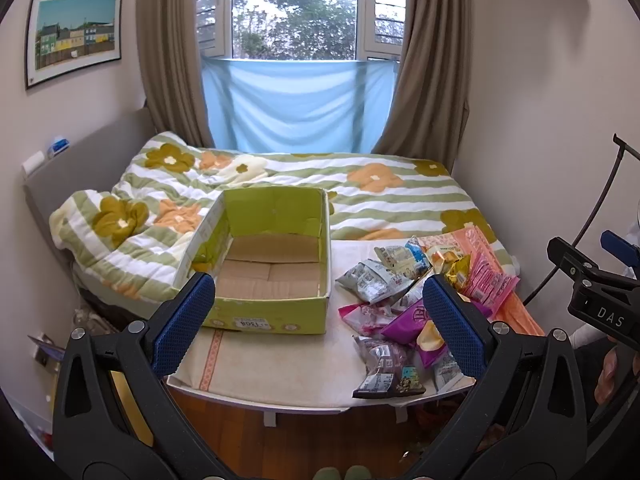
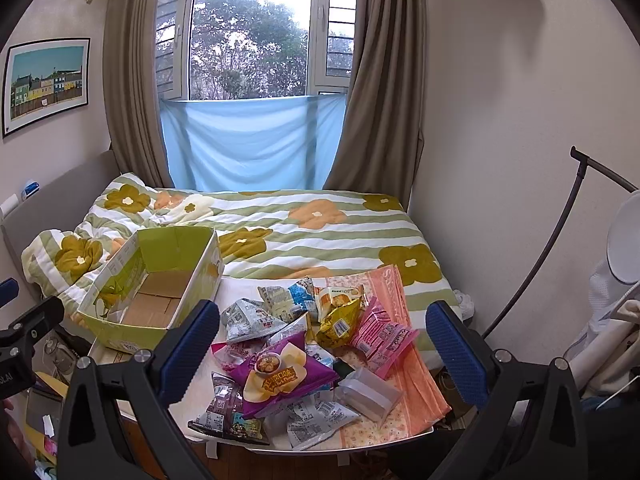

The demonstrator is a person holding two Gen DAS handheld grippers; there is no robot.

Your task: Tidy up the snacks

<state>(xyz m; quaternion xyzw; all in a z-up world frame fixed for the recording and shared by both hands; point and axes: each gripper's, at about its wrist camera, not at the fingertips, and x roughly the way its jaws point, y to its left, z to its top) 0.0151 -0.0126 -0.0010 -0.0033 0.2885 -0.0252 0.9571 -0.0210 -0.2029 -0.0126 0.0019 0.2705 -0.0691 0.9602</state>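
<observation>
An empty green cardboard box (image 1: 276,316) stands open on the near end of the bed; it also shows in the right wrist view (image 2: 120,336). To its right lies a pile of snack packets: a purple bag (image 2: 280,376), a gold bag (image 2: 340,324), a pink pack (image 2: 380,340), grey-white packets (image 1: 372,280) and a clear tub (image 2: 368,396). My left gripper (image 1: 320,324) is open and empty, held back above the bed's near edge, in front of the box. My right gripper (image 2: 324,352) is open and empty, held back above the snack pile.
A green-striped floral quilt (image 1: 360,192) covers the far bed. A cream and orange cloth (image 2: 416,384) lies under the snacks. Walls close in on the left and right. A lamp stand (image 2: 560,248) and white clutter stand at the right. Wooden floor (image 1: 320,432) lies below the bed edge.
</observation>
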